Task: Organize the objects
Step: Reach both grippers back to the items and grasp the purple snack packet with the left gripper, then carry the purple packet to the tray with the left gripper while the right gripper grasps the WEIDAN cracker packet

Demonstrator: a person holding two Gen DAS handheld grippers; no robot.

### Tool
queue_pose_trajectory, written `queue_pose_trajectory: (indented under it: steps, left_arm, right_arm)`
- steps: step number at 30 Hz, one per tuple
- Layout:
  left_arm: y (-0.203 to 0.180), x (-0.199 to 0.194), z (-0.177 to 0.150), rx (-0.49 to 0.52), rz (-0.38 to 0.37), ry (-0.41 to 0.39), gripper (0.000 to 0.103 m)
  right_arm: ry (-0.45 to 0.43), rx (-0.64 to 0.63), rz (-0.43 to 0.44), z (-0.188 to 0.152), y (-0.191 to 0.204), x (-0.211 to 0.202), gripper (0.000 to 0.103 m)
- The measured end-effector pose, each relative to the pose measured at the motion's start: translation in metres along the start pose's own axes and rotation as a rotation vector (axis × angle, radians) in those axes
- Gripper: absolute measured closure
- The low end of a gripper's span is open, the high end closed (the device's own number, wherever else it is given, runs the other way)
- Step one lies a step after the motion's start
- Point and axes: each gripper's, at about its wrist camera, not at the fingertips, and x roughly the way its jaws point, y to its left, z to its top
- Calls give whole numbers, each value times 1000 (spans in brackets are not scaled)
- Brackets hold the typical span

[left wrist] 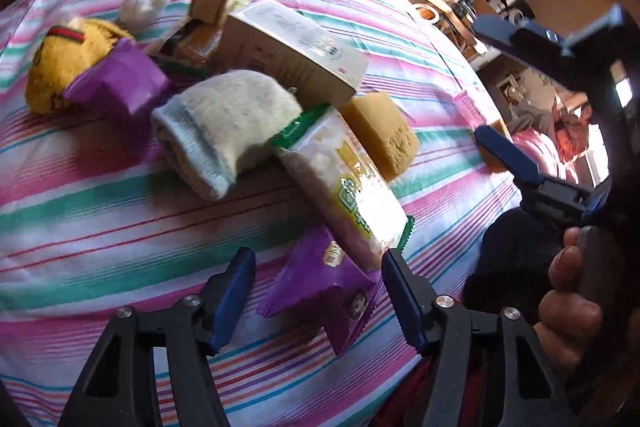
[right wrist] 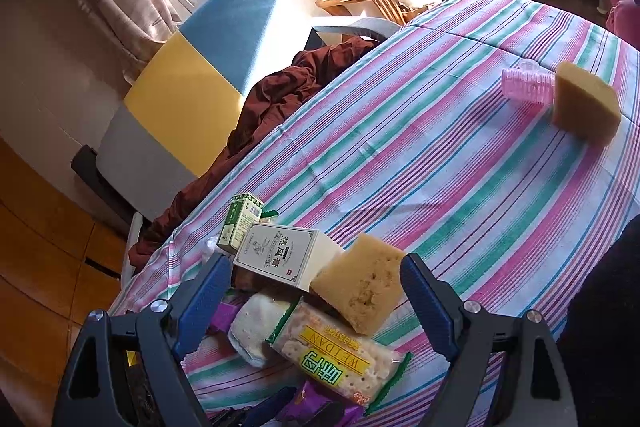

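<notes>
Left gripper (left wrist: 318, 291): jaws spread wide, holding nothing, a purple snack packet (left wrist: 320, 291) lying on the cloth between the fingers. Right gripper (right wrist: 316, 301): jaws also wide and empty, poised above the pile; in the left wrist view it appears at the right edge, gripped by the person's hand (left wrist: 572, 303).

Just beyond the purple packet lies a green-edged cracker pack (left wrist: 344, 179), one end resting against a rolled pale sock (left wrist: 224, 127). A tan sponge (left wrist: 380, 135) sits just beside the pack, touching a large white box (left wrist: 296, 47). A second purple packet (left wrist: 120, 83) leans on a yellow plush item (left wrist: 64, 67). A small green box (right wrist: 240, 223) stands behind the white box.

All rest on a striped tablecloth (right wrist: 440, 147). Well apart, a second sponge (right wrist: 584, 103) touches a pink hair roller (right wrist: 526, 85). Brown fabric (right wrist: 280, 99) lies past the far edge.
</notes>
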Motion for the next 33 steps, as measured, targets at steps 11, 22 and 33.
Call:
queue_pose_trajectory:
  steps: [11,22,33]
  left_arm:
    - [41,-35,-30,177,14,-32,55]
    - [92,-66,-46,78,53,-115,55]
    - [86,-58,-50,100,105,-146,60]
  right_arm:
    - [54,-33,-15,-1,6,9,15]
    - [372,-190,-198,-27,25,65,15]
    - [555,-372,-326,-64,42,100,16]
